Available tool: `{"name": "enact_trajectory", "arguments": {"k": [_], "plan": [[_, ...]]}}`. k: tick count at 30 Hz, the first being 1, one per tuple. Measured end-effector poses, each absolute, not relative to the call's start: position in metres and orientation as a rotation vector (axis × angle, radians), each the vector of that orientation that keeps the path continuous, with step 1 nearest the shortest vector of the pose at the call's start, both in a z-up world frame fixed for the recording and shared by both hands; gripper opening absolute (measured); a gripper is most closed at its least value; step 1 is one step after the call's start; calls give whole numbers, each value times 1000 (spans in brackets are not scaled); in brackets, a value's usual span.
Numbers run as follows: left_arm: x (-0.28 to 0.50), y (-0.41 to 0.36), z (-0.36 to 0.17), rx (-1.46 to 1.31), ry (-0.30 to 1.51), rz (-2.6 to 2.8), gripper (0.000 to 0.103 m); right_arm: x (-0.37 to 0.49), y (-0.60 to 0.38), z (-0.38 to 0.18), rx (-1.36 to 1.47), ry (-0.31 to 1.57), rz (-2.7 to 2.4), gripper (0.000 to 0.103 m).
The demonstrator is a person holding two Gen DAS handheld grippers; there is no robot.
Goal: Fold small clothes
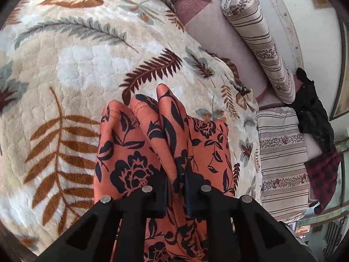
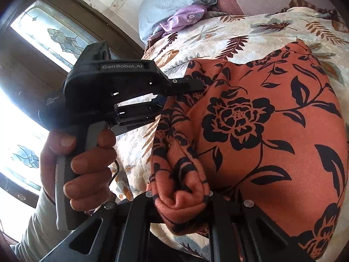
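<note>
An orange garment with a black flower print [image 1: 135, 144] lies bunched on a cream leaf-patterned blanket [image 1: 76, 65]. My left gripper [image 1: 176, 187] is shut on a raised fold of this garment. In the right wrist view the garment [image 2: 261, 118] spreads wide over the blanket [image 2: 240, 30]. My right gripper [image 2: 180, 198] is shut on a rolled edge of it. The left gripper [image 2: 192, 86], held by a hand, also shows there, gripping the garment's far corner.
Striped bolster [image 1: 259, 43] and striped pillow [image 1: 281, 163] lie at the bed's right. Dark clothes [image 1: 314, 113] and a red plaid cloth [image 1: 322, 174] sit beyond. Purple [image 2: 185, 17] and light blue clothes [image 2: 165, 2] lie at the far edge, near a glass door [image 2: 50, 32].
</note>
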State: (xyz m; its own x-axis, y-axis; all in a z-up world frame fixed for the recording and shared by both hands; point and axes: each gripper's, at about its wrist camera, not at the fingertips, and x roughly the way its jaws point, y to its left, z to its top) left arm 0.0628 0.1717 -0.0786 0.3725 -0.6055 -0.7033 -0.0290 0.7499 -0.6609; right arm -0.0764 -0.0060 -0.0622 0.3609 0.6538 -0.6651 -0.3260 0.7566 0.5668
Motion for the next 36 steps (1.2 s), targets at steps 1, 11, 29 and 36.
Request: {"name": "enact_trajectory", "arguments": {"k": [1, 11, 29, 36], "plan": [[62, 177, -73, -644, 1122, -413, 13, -78, -2, -57, 348, 1008, 652, 11], [58, 218, -138, -689, 1220, -397, 13, -90, 51, -90, 128, 1077, 622, 18], [70, 210, -133, -510, 1174, -479, 16, -124, 58, -79, 79, 957, 691, 23], [59, 225, -122, -567, 1152, -440, 22, -151, 65, -84, -36, 913, 744, 30]]}}
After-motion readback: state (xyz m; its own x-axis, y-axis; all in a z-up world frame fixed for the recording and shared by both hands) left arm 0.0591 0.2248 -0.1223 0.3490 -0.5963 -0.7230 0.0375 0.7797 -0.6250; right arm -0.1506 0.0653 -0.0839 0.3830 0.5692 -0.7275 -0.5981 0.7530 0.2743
